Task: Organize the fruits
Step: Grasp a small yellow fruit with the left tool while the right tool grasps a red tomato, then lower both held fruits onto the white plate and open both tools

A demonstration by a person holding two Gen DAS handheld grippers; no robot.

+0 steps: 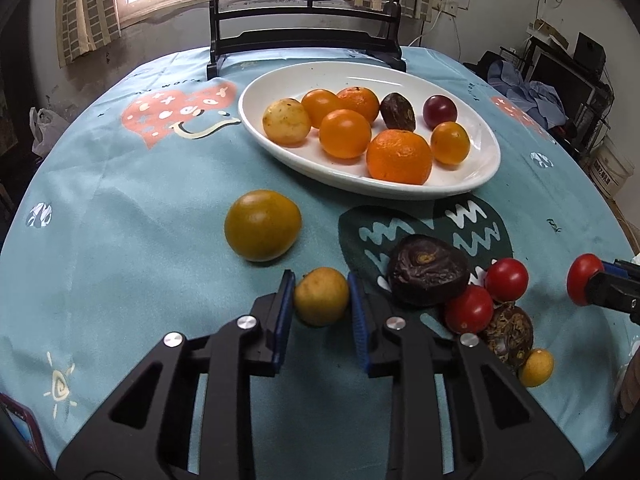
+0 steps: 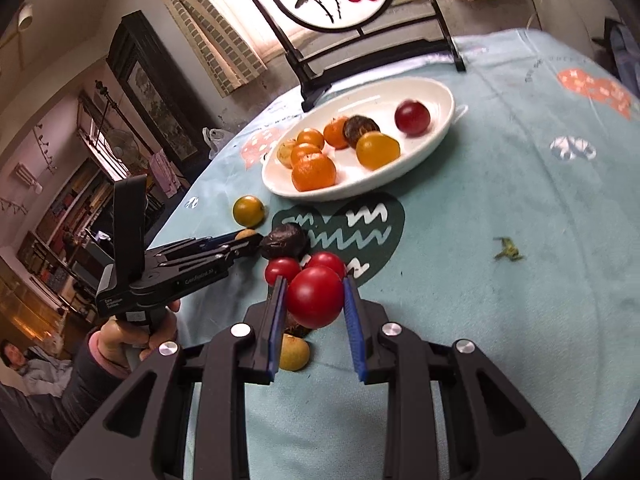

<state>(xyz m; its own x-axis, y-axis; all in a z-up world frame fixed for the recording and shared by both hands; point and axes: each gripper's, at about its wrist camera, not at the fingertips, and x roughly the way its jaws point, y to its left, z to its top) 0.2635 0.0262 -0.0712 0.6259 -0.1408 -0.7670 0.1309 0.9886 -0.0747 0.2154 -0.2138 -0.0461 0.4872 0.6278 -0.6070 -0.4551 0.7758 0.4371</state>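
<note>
A white oval plate (image 1: 486, 168) holds several oranges, a yellow fruit and dark fruits; it also shows in the right wrist view (image 2: 442, 128). My left gripper (image 1: 321, 294) is shut on a small yellow fruit (image 1: 320, 296) just above the cloth. My right gripper (image 2: 314, 296) is shut on a red tomato (image 2: 315, 296) and holds it above the table; that tomato shows at the right edge of the left wrist view (image 1: 583, 284). Loose on the cloth lie a yellow-green fruit (image 1: 262, 225), a dark wrinkled fruit (image 1: 428, 276), two red tomatoes (image 1: 506, 279) and a small yellow fruit (image 1: 536, 367).
A black framed round screen (image 1: 304, 40) stands behind the plate. The round table has a blue patterned cloth (image 1: 120, 184). A green leaf scrap (image 2: 507, 249) lies right of the fruits. A red-edged object (image 1: 20, 432) sits at the near left edge.
</note>
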